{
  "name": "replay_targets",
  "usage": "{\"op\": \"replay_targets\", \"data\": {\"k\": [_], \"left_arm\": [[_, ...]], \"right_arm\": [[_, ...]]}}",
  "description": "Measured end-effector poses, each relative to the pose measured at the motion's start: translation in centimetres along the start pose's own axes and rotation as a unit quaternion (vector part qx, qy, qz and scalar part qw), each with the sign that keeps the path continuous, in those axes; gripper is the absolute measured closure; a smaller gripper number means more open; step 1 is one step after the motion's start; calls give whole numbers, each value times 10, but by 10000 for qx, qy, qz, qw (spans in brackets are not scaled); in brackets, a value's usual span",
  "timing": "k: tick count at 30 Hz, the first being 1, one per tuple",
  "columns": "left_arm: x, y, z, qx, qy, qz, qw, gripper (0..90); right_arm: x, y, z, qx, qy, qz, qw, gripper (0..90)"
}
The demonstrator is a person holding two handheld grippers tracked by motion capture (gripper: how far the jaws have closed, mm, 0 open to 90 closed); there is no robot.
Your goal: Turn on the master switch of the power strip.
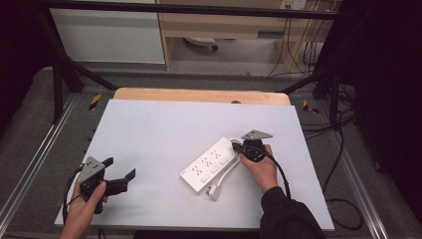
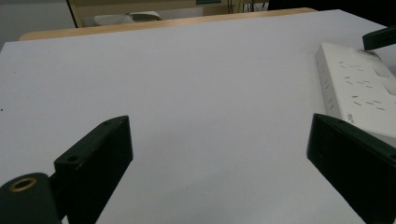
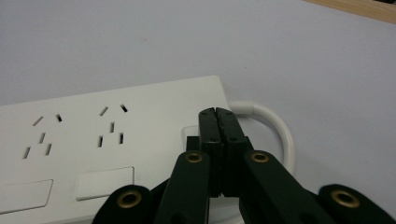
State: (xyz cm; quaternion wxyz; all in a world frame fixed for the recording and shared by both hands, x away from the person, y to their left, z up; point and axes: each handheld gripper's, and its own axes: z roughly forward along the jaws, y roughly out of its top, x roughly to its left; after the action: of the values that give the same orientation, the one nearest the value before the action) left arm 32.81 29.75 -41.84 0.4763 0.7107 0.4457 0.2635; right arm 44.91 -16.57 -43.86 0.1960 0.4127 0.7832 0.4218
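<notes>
In the high view my right gripper (image 1: 238,147) was at the right of centre of the frame, resting over the upper right end of the white power strip (image 1: 209,164); its jaws were pressed together with nothing between them, and in the right gripper view the closed tips (image 3: 218,113) pointed down on the strip's top face, just beside a small raised switch whose exact form I could not tell; whether the tips touched it or stood just above it, I also could not tell; the strip lay on the white table (image 1: 164,129), with its long axis going from the lower left to the upper right of the frame, and its white cable (image 1: 226,174) curled out from the end under my right hand and ran back along the lower edge to the plug (image 1: 214,191); my left gripper (image 1: 119,174) was in the lower left of the frame, well apart from the strip, its jaws wide open and holding nothing; in the left gripper view the strip (image 2: 359,88) appeared at the right edge, beyond the right jaw; so the right hand was clearly the nearer one, and I judged that the coming move, a press on the switch end, belonged to it, straight down from where the tips stood.
</notes>
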Motion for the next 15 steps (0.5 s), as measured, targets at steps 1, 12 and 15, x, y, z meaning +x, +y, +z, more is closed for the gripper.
{"op": "replay_targets", "data": {"k": [1, 12, 15], "left_arm": [[0, 0, 0, 0, 1, 1, 10000, 71], [0, 0, 0, -7, 8, -5, 10000, 72], [0, 0, 0, -3, 9, 8, 10000, 72]], "right_arm": [[0, 0, 1, 12, 5, 9, 10000, 900], [1, -1, 3, 5, 12, -13, 10000, 900], [2, -1, 3, 6, 18, -26, 10000, 900]]}}
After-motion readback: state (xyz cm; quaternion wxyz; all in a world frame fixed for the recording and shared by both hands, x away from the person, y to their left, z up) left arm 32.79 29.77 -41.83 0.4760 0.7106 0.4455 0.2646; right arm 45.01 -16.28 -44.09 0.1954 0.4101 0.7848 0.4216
